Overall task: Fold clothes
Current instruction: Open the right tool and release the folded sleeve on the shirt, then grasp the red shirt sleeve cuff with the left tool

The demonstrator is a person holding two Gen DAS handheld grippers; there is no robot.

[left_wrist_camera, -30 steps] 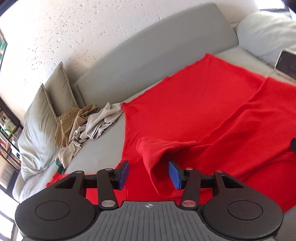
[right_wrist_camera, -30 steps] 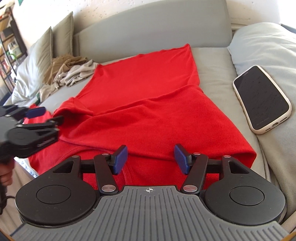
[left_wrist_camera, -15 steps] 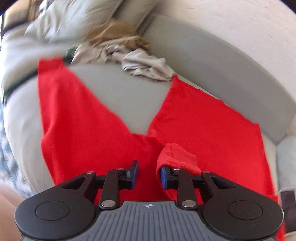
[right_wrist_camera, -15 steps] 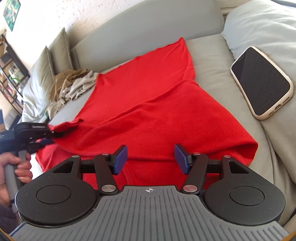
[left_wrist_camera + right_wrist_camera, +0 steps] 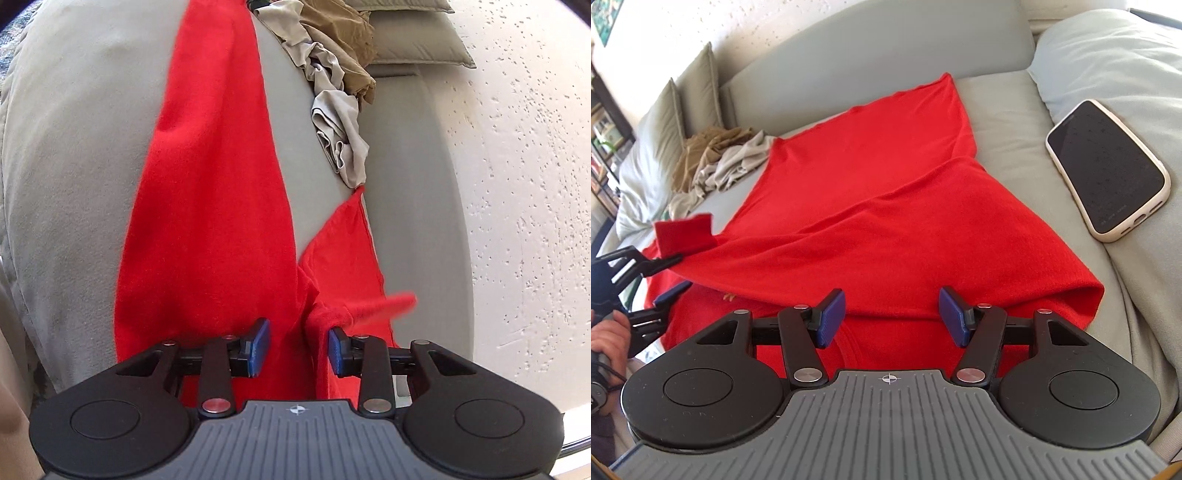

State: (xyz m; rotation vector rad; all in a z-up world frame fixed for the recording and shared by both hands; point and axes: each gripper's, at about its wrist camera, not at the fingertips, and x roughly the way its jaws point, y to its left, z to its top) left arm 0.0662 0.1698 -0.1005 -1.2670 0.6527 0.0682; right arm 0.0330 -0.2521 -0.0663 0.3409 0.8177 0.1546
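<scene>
The red garment (image 5: 886, 206) lies spread over the seat of the grey sofa (image 5: 997, 107), one side folded across the middle, and everything here is placed from it. At its near-left corner the left gripper (image 5: 298, 345) has a bunched sleeve end (image 5: 685, 236) beside its right pad; its jaws have just been opening, a gap shows between the pads, and the cloth seems draped on one finger, not pinched. I judge the risk to be that the sleeve slides off and falls back crumpled, spoiling the fold. The right gripper (image 5: 892, 317) hangs over the near hem with jaws wide apart and nothing between them. A second risk: dragging the cloth rightward could nudge the phone (image 5: 1108, 170), which lies face up on the pale cushion to the garment's right. Beyond its far-left corner sits a heap of beige clothes (image 5: 716, 162), then pillows (image 5: 665, 122), a speckled white wall (image 5: 524, 147) behind.
</scene>
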